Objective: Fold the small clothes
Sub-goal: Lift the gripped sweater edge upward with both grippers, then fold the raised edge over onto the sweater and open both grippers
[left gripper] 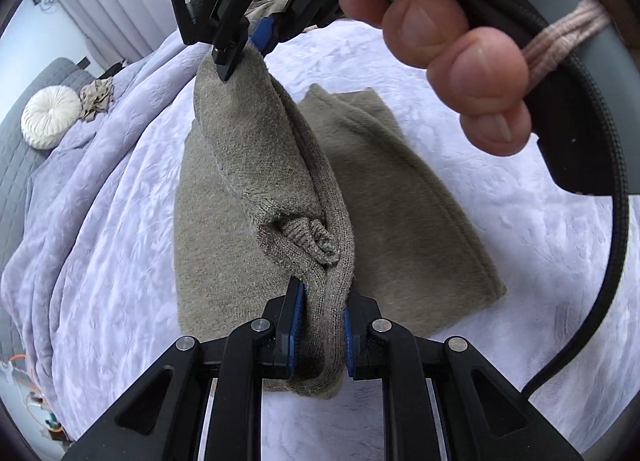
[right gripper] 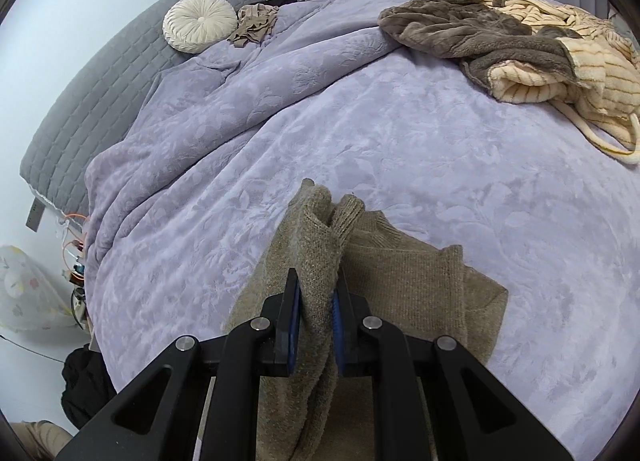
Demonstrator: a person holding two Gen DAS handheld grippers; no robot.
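Note:
A small olive-grey knitted garment (left gripper: 248,165) is lifted above a lilac bedspread (left gripper: 120,221). My left gripper (left gripper: 322,313) is shut on its near edge, with a bunched fold just beyond the blue pads. My right gripper (left gripper: 244,45) shows at the top of the left wrist view, shut on the garment's far end, so a ridge of cloth stretches between the two. Part of the garment (left gripper: 400,197) still lies flat on the bed to the right. In the right wrist view my right gripper (right gripper: 316,305) pinches the same knit cloth (right gripper: 320,237), with the rest (right gripper: 420,277) spread below.
A pile of brown and cream striped clothes (right gripper: 520,45) lies at the far right of the bed. A round white cushion (right gripper: 200,23) and a crumpled beige cloth (right gripper: 256,25) sit by the grey headboard (right gripper: 100,93). The bed's left edge drops to the floor clutter (right gripper: 76,253).

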